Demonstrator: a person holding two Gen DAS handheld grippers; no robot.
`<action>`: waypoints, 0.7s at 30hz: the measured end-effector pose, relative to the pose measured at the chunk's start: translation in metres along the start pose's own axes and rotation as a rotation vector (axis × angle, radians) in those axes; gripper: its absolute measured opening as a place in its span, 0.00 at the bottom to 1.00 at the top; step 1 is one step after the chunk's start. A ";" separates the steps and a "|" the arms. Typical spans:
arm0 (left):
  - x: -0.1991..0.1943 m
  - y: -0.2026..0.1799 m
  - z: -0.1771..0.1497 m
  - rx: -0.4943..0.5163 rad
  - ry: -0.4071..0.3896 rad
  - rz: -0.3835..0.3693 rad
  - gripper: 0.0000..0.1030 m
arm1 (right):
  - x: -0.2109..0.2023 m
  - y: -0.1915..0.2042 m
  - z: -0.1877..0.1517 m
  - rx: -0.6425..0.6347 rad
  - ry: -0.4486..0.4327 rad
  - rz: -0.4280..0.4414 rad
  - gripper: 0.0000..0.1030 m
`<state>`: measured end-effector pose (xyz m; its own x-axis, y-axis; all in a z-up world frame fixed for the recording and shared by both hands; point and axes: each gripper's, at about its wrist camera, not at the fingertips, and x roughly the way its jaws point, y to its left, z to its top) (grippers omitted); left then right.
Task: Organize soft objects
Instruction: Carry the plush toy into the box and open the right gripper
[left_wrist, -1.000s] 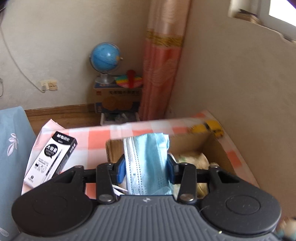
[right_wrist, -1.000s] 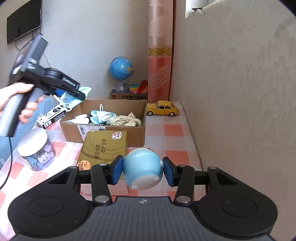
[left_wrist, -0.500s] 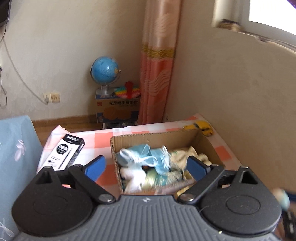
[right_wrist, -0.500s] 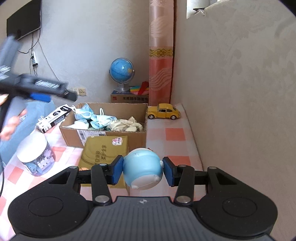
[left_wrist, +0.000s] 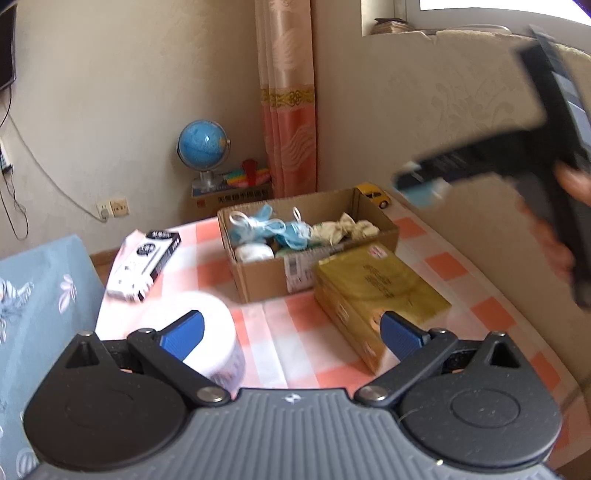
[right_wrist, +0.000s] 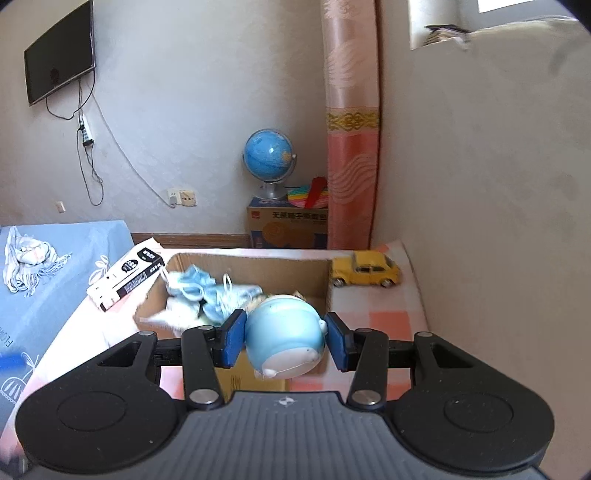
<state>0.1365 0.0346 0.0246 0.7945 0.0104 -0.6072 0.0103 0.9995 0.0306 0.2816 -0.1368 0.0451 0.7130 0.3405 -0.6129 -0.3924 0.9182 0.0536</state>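
While the right claw (right_wrist: 283, 339) grips a round blue toy (right_wrist: 284, 334) between its pads, the toy hides part of the box (right_wrist: 255, 264) just behind it, so the box's near right corner cannot be seen. Its white underside faces the camera; being nearly a ball, it has no clear long axis. Blue masks (left_wrist: 275, 229) and pale cloth (left_wrist: 343, 230) lie heaped inside the box, too tangled to count. Left claw (left_wrist: 291, 334) is spread wide, its jaws opening, with nothing between them; one finger (left_wrist: 183, 334) covers part of a white-lidded jar (left_wrist: 207, 332) near the box. A gold pack (left_wrist: 380, 284) touches the box's front. From the left view the right claw is a dark blur, cut off by the frame edge.
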 end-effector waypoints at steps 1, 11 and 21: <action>-0.001 -0.001 -0.002 -0.010 0.009 -0.002 0.98 | 0.006 0.001 0.005 -0.004 0.002 -0.002 0.50; 0.009 0.002 -0.019 -0.058 0.079 0.008 0.98 | 0.083 0.004 0.052 0.019 0.074 0.034 0.50; 0.018 0.014 -0.024 -0.100 0.108 0.037 0.98 | 0.124 0.006 0.055 0.006 0.093 0.004 0.96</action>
<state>0.1369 0.0494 -0.0052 0.7229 0.0455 -0.6895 -0.0829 0.9963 -0.0211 0.3997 -0.0780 0.0121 0.6540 0.3243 -0.6834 -0.3918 0.9181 0.0608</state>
